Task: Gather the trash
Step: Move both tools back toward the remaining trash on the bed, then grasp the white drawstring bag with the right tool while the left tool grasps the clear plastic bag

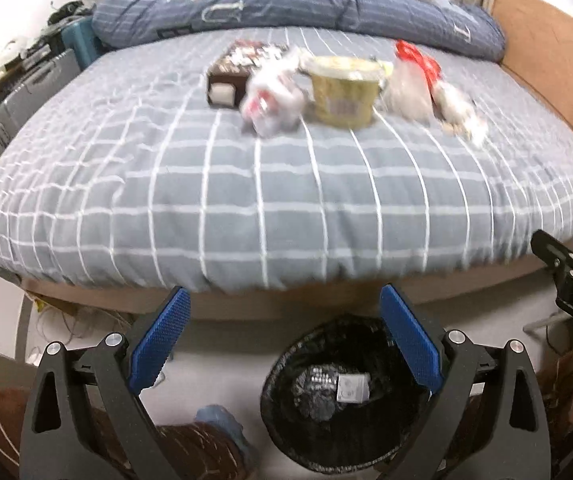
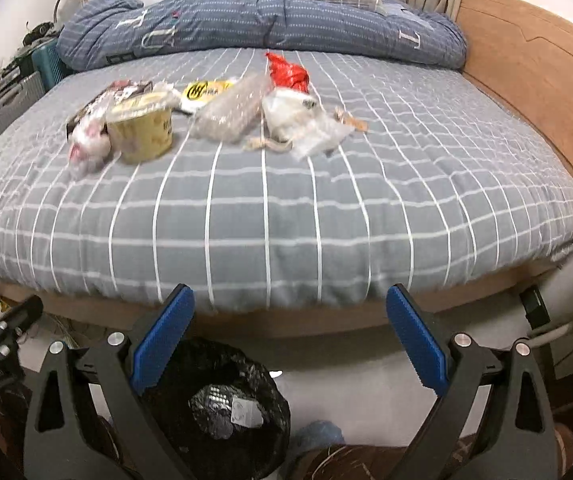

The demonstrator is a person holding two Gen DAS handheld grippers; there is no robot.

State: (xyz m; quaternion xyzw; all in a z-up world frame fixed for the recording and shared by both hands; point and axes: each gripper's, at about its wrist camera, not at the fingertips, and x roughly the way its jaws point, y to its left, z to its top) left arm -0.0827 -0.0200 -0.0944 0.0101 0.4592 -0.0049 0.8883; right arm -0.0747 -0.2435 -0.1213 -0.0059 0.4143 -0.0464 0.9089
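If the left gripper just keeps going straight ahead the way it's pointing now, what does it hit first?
Most likely the near edge of the bed, at its grey checked cover. The left gripper is open and empty, above the black trash bin. The trash pile lies farther back on the bed. Blur makes depth uncertain.

Trash on the bed [image 2: 286, 220] at 11 o'clock: cup [image 2: 142, 130], red bag [image 2: 288, 72], wrappers. Bin [image 2: 222, 412] at 7 o'clock; right gripper [image 2: 286, 344] spread wide.
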